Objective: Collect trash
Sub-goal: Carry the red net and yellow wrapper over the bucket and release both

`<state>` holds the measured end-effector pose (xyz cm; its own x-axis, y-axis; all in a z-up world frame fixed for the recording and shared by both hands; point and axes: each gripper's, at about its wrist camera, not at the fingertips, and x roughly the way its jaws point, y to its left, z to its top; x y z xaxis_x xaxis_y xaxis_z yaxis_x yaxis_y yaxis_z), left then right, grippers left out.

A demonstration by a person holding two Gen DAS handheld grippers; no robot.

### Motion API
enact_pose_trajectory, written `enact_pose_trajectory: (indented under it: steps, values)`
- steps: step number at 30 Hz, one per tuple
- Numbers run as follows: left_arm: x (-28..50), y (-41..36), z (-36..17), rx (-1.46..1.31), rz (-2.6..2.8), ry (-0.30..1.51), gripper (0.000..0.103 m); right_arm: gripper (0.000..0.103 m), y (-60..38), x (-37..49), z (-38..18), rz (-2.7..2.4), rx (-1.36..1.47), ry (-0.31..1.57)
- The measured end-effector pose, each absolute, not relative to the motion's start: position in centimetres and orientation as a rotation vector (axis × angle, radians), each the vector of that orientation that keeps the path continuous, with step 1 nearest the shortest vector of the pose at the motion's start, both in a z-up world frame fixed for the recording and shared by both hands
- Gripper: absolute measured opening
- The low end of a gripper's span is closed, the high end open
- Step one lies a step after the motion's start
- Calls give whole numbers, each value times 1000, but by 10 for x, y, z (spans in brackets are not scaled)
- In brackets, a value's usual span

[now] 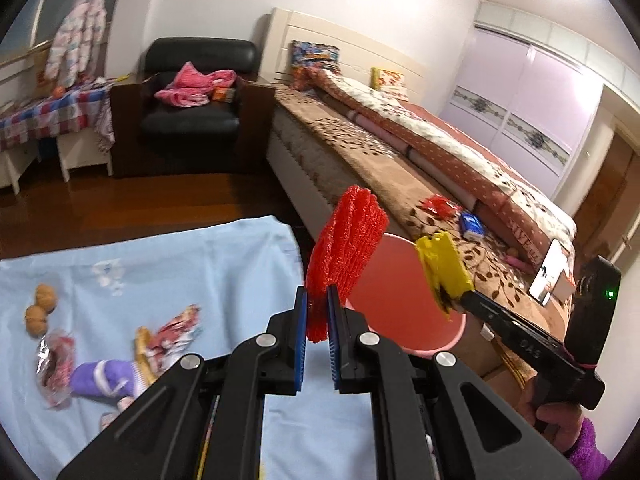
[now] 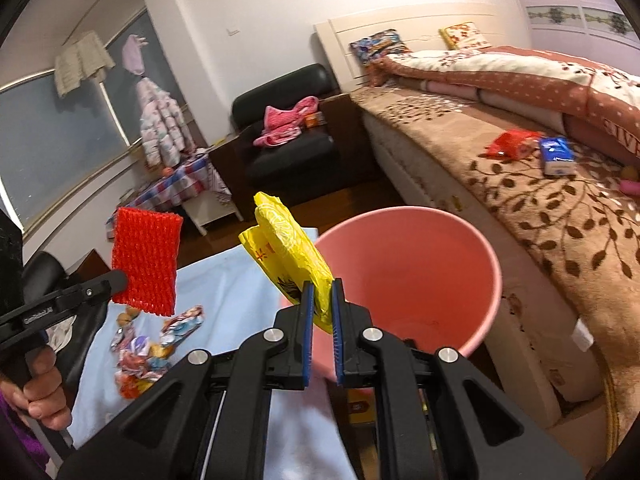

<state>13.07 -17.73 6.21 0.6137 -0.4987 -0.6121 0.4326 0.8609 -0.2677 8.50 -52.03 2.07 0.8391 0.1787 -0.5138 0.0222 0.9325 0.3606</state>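
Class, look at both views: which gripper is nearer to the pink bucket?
The right. The right gripper holds the yellow wrapper at the rim of the pink bucket. The left gripper, holding the red foam net, sits further out over the blue cloth.

The red foam net (image 1: 344,248) hides part of the pink bucket's (image 1: 400,300) rim, and the yellow wrapper (image 1: 442,268) covers more of it. The wrappers (image 2: 160,344) near the tabletop's (image 1: 180,264) far edge blur into one heap. The bed's (image 2: 540,220) foot runs off the picture's right edge.
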Motion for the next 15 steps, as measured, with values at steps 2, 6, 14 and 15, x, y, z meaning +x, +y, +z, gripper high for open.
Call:
enact_pose_trajectory:
  steps: [2, 6, 14, 15]
  values:
    - [133, -194, 60, -79, -554, 739, 9, 9, -526, 86, 16, 67, 369, 577]
    - [141, -225, 50, -75, -586, 773, 9, 9, -541, 88, 4, 37, 389, 592]
    - [158, -273, 23, -76, -615, 869, 9, 9, -560, 96, -13, -12, 398, 631]
    - [160, -277, 19, -71, -615, 877, 9, 9, -561, 96, -15, -16, 397, 635]
